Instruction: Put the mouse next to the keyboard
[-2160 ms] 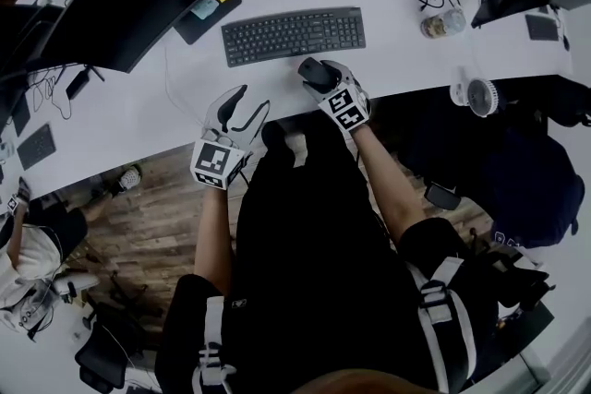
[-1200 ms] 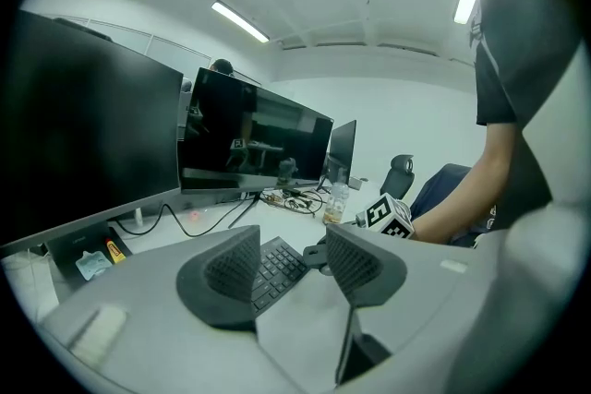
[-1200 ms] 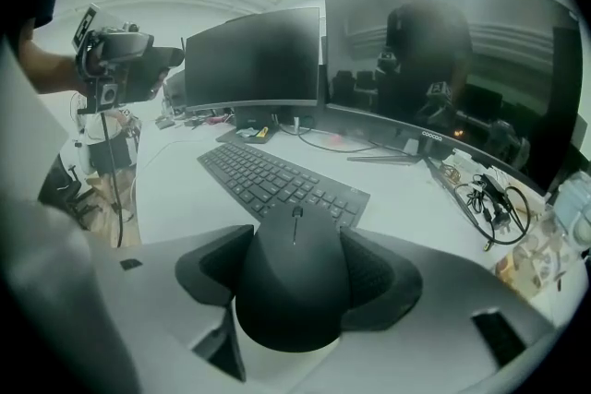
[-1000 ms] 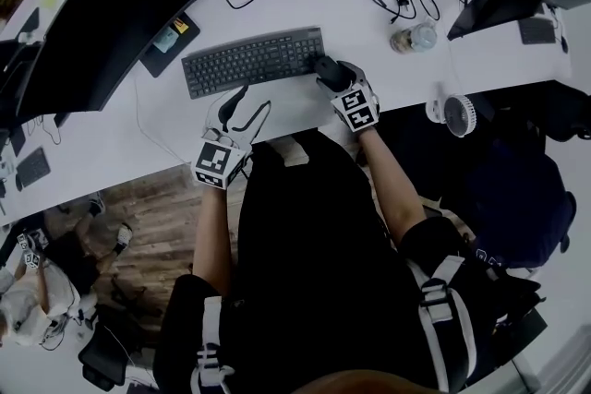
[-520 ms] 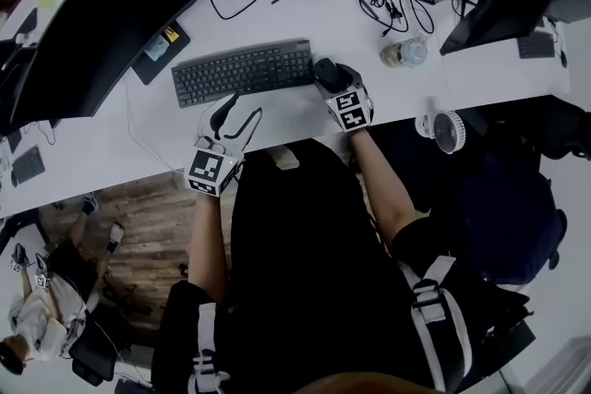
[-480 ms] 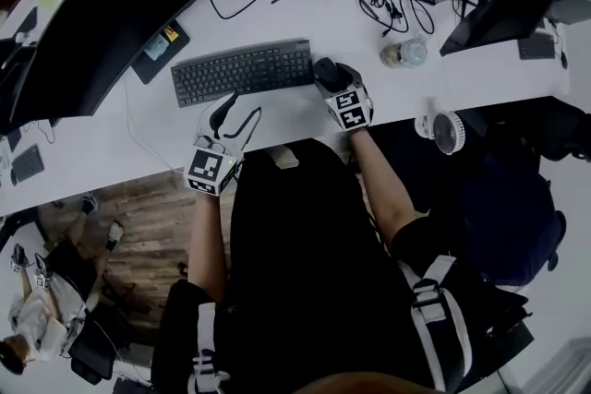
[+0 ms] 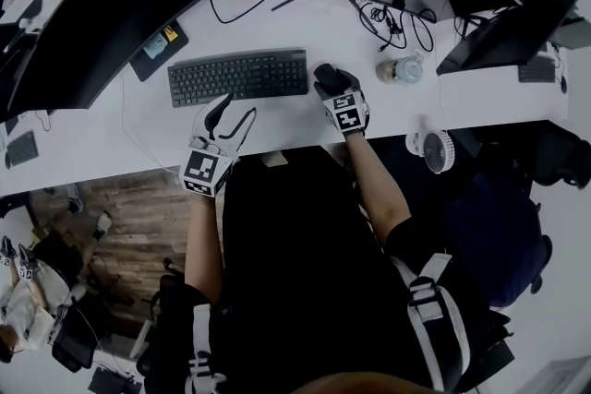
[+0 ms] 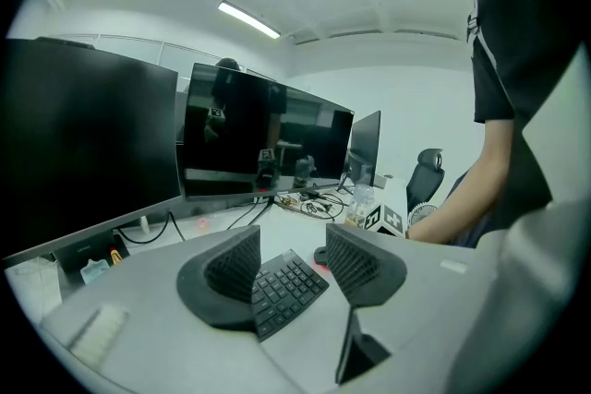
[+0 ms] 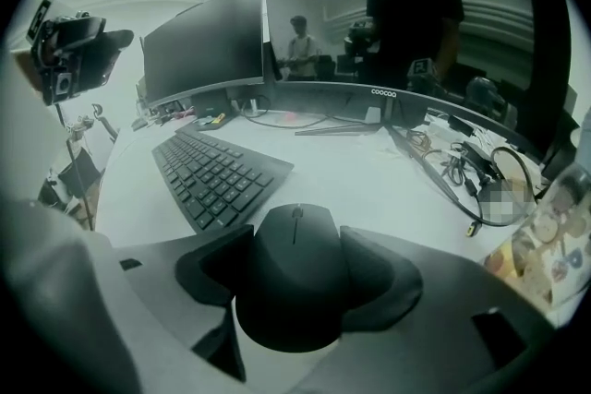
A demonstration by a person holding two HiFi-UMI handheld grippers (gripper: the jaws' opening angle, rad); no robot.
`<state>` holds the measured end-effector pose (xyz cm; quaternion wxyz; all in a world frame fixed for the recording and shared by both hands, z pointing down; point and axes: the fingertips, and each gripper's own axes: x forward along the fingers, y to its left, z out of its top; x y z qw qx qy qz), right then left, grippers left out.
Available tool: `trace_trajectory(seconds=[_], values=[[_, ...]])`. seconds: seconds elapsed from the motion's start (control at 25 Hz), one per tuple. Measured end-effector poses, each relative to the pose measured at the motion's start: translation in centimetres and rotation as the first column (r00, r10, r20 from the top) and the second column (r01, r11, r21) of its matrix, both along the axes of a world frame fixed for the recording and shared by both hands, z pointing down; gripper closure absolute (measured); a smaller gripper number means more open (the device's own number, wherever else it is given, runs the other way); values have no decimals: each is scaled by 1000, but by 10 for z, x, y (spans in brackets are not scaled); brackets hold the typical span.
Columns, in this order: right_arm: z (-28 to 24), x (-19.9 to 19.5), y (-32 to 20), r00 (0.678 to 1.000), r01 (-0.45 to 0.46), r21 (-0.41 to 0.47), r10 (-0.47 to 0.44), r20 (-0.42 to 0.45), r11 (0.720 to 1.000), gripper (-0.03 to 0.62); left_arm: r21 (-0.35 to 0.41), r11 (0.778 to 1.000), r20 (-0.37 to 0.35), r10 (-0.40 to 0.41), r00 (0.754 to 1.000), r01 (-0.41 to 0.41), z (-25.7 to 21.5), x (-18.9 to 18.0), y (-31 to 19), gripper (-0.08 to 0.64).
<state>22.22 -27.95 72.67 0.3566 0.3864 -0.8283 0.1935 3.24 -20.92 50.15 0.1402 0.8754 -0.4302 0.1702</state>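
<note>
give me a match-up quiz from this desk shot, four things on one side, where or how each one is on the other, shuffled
1 mouse
2 keyboard
3 left tongs
4 small fan

A open, nothing between them
B at the desk's near edge, right of the person's arm
C clamped in the right tongs
D flat on the desk, left of the mouse

Pairs: 1-C, 2-D, 3-A, 4-B

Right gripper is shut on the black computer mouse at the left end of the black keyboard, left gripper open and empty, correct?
Wrong end: the head view shows the black computer mouse at the right end of the black keyboard. The right gripper is shut on it; the left gripper is open and empty.
</note>
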Motion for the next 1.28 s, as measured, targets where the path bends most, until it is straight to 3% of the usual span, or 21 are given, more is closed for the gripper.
trace_trajectory(seconds=[0.12, 0.32, 0.64, 1.04, 1.28], values=[[5, 2, -5, 1000, 4, -10, -4, 2, 1000, 298, 3, 1000, 3, -4, 1000, 4, -2, 7, -3, 341], [9, 0, -12, 1000, 15, -9, -15, 8, 1000, 298, 1, 999, -69, -43, 997, 43, -11, 17, -7, 341], [17, 1, -16, 1000, -7, -14, 7, 11, 1000, 295, -21, 1000, 9, 11, 1000, -11, -3, 31, -2, 341], [17, 2, -17, 999, 18, 31, -19, 40, 999, 261, -10, 1000, -11, 18, 1000, -19, -5, 33, -1, 342], [-3, 5, -20, 998, -28, 83, 24, 55, 996, 262, 9, 1000, -59, 11, 998, -10, -12, 16, 1, 341]])
